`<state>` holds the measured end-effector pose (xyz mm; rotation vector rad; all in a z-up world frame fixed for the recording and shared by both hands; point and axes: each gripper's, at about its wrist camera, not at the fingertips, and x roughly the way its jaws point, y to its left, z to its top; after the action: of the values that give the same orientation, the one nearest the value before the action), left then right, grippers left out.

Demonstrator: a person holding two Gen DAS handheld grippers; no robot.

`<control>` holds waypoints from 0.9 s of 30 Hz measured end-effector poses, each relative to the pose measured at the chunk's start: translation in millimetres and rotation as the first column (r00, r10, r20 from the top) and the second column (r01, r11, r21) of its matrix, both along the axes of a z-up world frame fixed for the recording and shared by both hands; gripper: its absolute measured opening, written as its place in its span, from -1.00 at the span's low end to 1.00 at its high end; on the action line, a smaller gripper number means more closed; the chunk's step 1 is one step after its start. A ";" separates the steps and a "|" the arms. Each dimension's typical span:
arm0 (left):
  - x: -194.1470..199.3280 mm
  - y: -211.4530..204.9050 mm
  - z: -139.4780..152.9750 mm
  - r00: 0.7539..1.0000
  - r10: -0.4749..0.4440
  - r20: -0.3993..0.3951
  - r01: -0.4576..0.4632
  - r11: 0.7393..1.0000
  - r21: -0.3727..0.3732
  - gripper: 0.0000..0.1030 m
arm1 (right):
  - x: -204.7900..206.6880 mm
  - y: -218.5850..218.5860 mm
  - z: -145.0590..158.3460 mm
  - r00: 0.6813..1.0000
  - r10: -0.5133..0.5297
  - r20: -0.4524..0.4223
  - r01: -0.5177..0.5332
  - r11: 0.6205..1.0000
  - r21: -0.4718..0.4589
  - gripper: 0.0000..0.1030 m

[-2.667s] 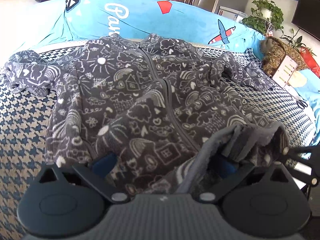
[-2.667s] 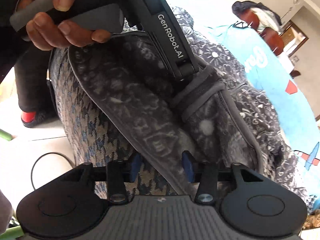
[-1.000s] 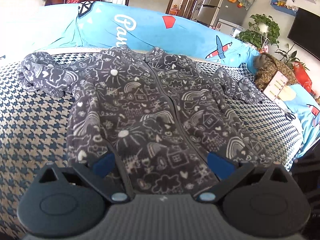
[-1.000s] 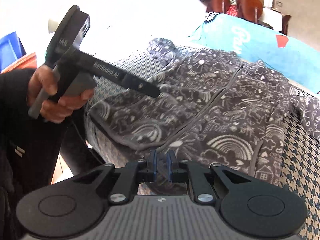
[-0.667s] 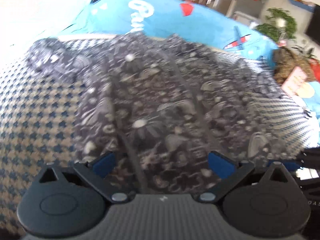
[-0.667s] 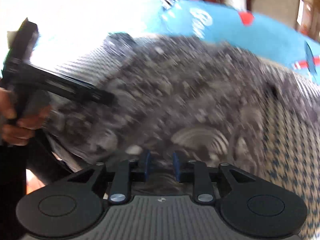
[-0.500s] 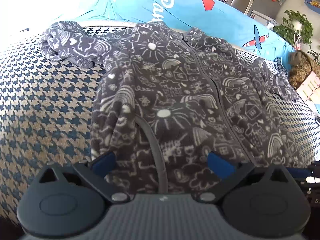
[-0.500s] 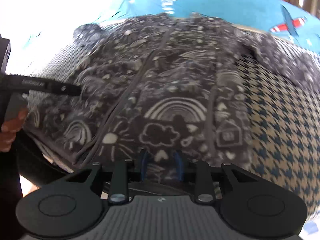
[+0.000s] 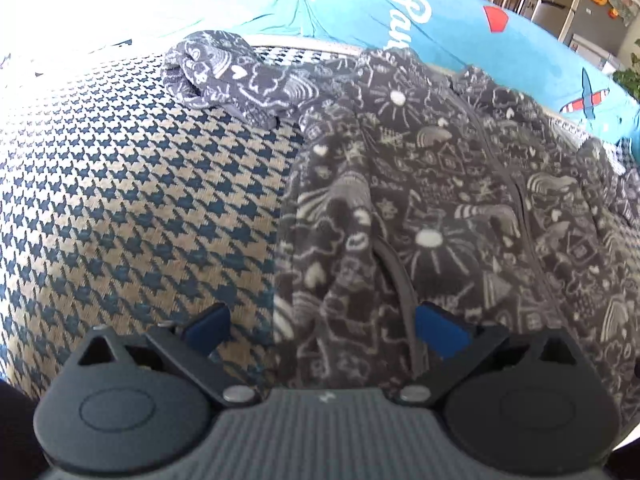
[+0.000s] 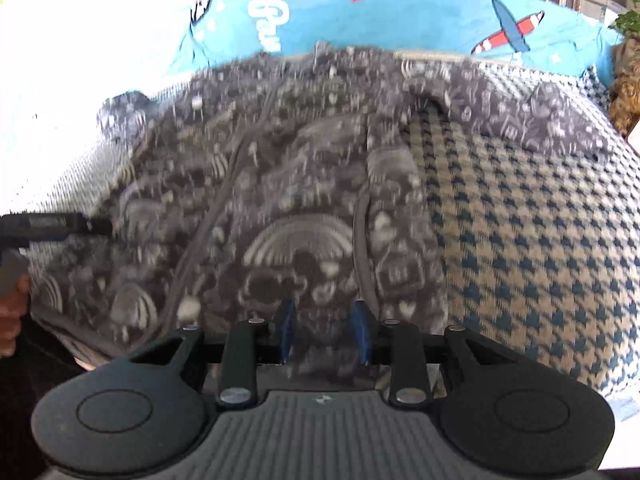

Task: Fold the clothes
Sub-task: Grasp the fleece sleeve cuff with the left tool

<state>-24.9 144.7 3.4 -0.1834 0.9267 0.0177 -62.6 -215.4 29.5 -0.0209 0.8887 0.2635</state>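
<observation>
While the grey patterned jacket (image 9: 460,216) lies spread across the houndstooth cover (image 9: 132,200), filling the right of the left view, the left gripper (image 9: 324,330) gapes wide over its hem; the right gripper (image 10: 323,334), part-open, straddles blurred hem fabric.

Left gripper (image 9: 322,328) wide open, blue fingers (image 9: 440,334) spread across lower frame. Right gripper (image 10: 323,332) fingers (image 10: 286,330) partly apart with a narrow gap; blurry. Left gripper also at left edge of right wrist view, bare hand (image 10: 10,312) on its handle.
</observation>
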 end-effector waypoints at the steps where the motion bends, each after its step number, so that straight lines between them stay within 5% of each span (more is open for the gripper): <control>1: 0.5 0.2 1.9 1.000 0.003 0.007 -0.003 1.000 0.000 1.00 | 3.3 -1.2 2.7 1.000 -0.001 0.011 0.001 1.000 0.008 -0.32; 18: 82.3 58.1 27.1 0.994 0.112 0.021 -0.109 0.989 -0.097 1.00 | 86.9 7.4 11.0 0.996 -0.067 0.059 0.055 0.982 0.182 -0.25; 27: 132.6 114.7 19.4 0.968 0.249 -0.012 -0.246 0.948 -0.200 0.99 | 118.5 29.7 3.9 0.996 -0.076 0.040 0.067 0.976 0.205 -0.24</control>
<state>107.7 259.3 22.8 -0.4859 0.8873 0.1562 55.9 -185.7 33.3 0.1940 0.8098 0.2844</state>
